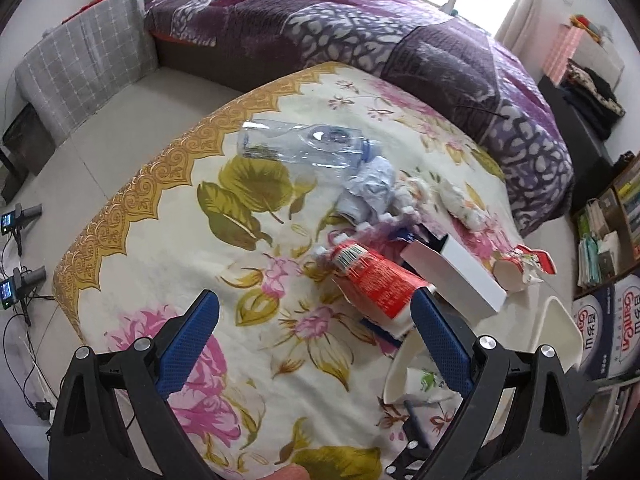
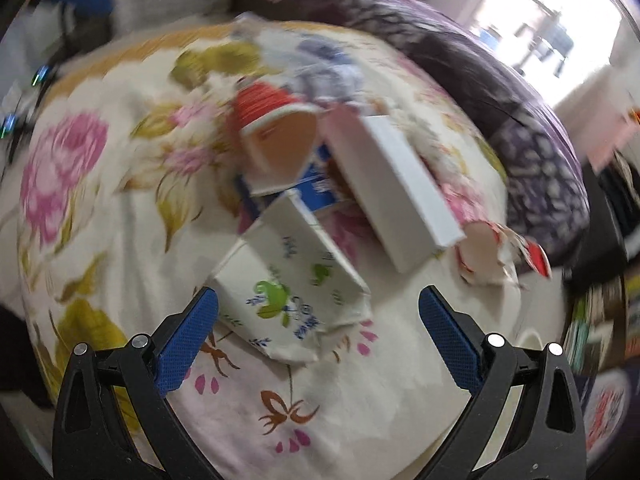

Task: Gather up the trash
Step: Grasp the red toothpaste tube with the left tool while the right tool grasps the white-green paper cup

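Trash lies on a floral cloth (image 1: 168, 216): a clear plastic bottle (image 1: 304, 144), crumpled paper (image 1: 368, 188), a red paper cup (image 1: 376, 280), a white box (image 1: 456, 276) and a torn red cup (image 1: 516, 268). My left gripper (image 1: 316, 316) is open and empty, just short of the red cup. My right gripper (image 2: 318, 312) is open, its fingers either side of a crushed white paper cup with green print (image 2: 292, 280). The red cup (image 2: 276, 136) and white box (image 2: 396, 184) lie beyond it. The right wrist view is blurred.
A purple patterned quilt (image 1: 360, 36) covers the bed behind the cloth. A white bin or tray rim (image 1: 560, 328) stands at the right. Shelves with books (image 1: 608, 228) are at far right. Cables and devices (image 1: 16, 272) lie on the floor at left.
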`<state>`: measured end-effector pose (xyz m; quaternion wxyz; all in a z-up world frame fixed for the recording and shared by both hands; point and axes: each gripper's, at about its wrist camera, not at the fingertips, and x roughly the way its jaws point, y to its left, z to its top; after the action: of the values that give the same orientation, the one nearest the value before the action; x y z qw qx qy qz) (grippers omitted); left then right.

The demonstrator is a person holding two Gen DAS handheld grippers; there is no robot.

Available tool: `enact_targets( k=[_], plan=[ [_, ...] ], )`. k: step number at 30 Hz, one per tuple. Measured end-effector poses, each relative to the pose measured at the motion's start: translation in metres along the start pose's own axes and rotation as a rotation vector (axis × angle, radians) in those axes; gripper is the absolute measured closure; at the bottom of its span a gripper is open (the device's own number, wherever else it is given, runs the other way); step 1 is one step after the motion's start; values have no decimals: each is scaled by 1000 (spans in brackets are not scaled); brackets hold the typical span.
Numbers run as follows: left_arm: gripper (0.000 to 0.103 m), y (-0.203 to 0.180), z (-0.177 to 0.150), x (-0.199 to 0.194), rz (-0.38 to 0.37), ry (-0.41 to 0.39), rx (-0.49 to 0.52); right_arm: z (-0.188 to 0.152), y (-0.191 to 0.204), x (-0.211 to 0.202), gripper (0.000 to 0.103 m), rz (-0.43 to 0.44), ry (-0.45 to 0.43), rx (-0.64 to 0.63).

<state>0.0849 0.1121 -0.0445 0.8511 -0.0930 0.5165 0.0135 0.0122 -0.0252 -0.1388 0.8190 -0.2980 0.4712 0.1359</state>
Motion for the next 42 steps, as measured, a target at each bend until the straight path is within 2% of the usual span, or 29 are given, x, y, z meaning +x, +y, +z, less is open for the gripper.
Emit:
enact_targets(
  k=[2,5,6,8,12,15,18,21,25,27,29,30,31,37,42],
  plan=[
    [9,5,5,6,-28,31,-37,3,14,5,7,-34,2,-74],
    [9,11,11,18,-86,90,-102,7,27,13,9,-80,5,-119],
    [9,12,13,22,-103,109,-122,9,30,16,17,-69,7,-122],
    [9,12,16,29,-129,139,-151,11,28,13,21,-44,-11,-93],
    [9,11,22,47,-128,182,-181,9,14,3,38,-9,-33,-17],
    [9,11,22,67,-145,244,-231,6,3,-1,43,36,-35,59],
    [9,8,18,86,-180,306,-290,3,-9,-1,44,80,-29,138],
    [9,4,17,95,-204,312,-331,0,-22,-1,45,126,-21,226],
    [10,3,11,111,-180,339,-362,-4,-41,2,45,190,-13,351],
    [20,5,6,119,-197,372,-381,-5,-47,2,45,217,-13,400],
    [49,5,3,121,-233,404,-368,-6,-53,0,45,243,-22,449],
    [56,5,3,120,-241,407,-358,-5,-56,-1,45,256,-29,474],
    [60,5,3,117,-242,401,-340,-5,-59,-2,45,266,-35,490],
    [62,-1,11,88,-236,288,-240,-2,-64,-19,45,243,-90,534],
    [62,-20,19,54,-188,121,-110,-1,-72,-37,45,193,-160,562]
  ],
)
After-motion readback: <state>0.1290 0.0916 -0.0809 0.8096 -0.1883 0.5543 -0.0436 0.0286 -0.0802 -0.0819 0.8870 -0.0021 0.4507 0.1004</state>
